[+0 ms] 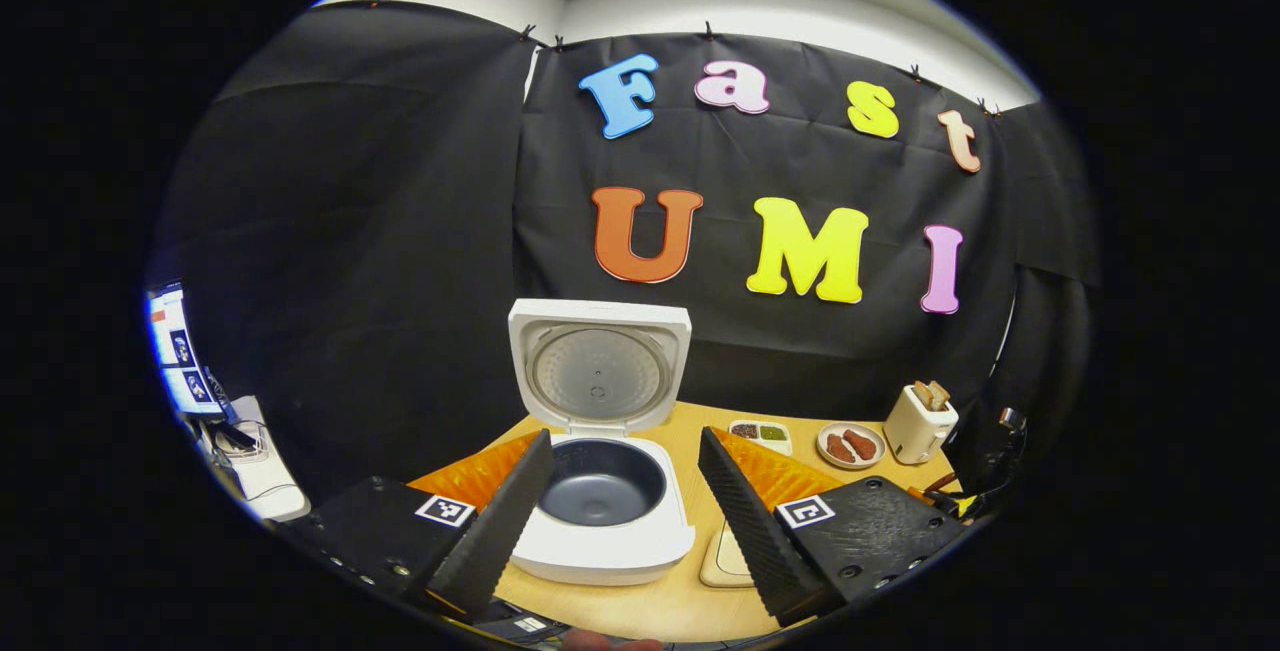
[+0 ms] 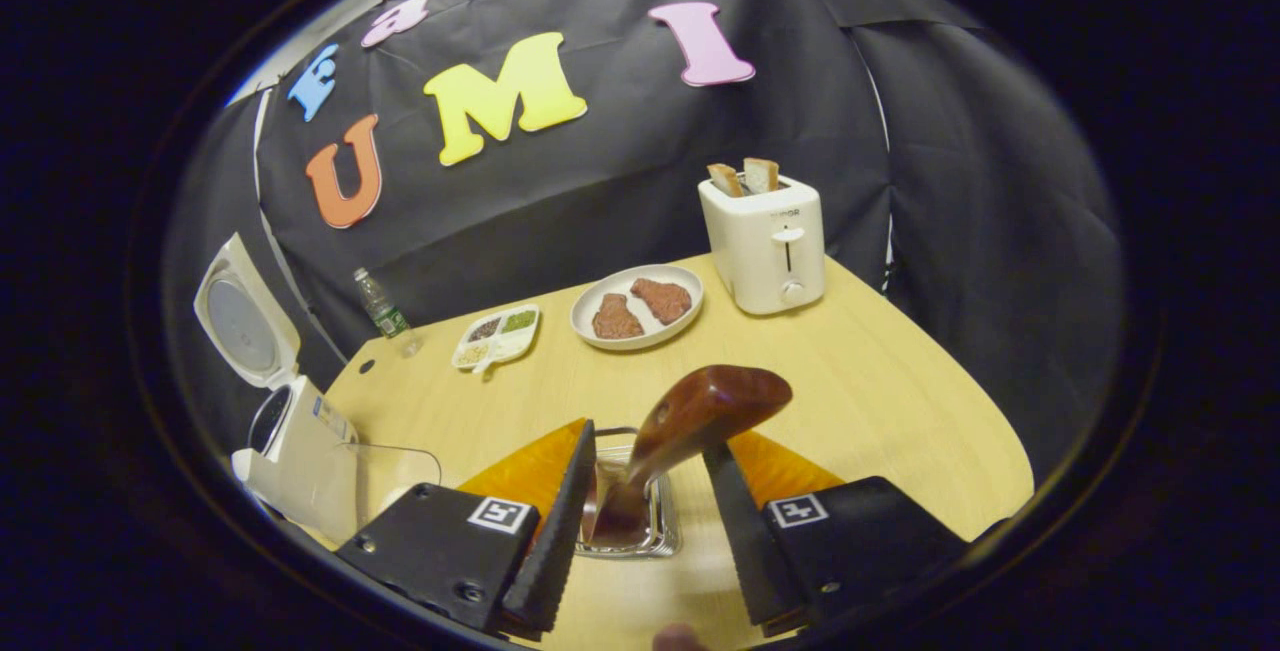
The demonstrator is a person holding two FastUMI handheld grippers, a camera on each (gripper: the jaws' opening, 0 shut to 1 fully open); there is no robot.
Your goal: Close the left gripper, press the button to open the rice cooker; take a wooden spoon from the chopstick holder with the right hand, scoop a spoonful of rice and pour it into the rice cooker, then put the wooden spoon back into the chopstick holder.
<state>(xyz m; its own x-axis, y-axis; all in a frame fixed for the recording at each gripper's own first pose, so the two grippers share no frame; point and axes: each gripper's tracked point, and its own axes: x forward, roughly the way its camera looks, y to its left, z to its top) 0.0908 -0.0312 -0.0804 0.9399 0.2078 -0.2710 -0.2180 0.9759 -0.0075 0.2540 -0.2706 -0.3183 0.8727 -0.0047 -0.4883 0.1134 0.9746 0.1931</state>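
Spreading under everything is the pale wooden worktop (image 2: 860, 381), backed by black cloth. The rice cooker (image 1: 610, 521) stands at its left edge with the lid (image 1: 598, 366) swung fully upright and the dark inner pot (image 1: 602, 481) bare and open to view. In the right gripper view the same cooker (image 2: 290, 451) sits at the left edge, lid up.

At the far right corner a white toaster (image 2: 765, 241) holds two slices of bread. Just beside it, toward the middle of the back edge, a white plate (image 2: 590, 303) carries two brown pieces, and next to that lies a small divided dish (image 2: 497, 334) of grains. A clear bottle (image 2: 380, 306) stands near the back-left corner.

The left gripper (image 1: 620, 511) hovers before the cooker with its fingers (image 1: 500, 521) wide apart, touching nothing; the pot shows between them.

The right gripper (image 2: 640, 501) also has its fingers (image 2: 560, 521) spread. The wooden spoon (image 2: 680, 431) rises tilted between them out of the metal chopstick holder (image 2: 660, 536) near the front edge. Its handle seems to lean close to the left finger, though I cannot tell whether they touch; the right finger stands clear of it.
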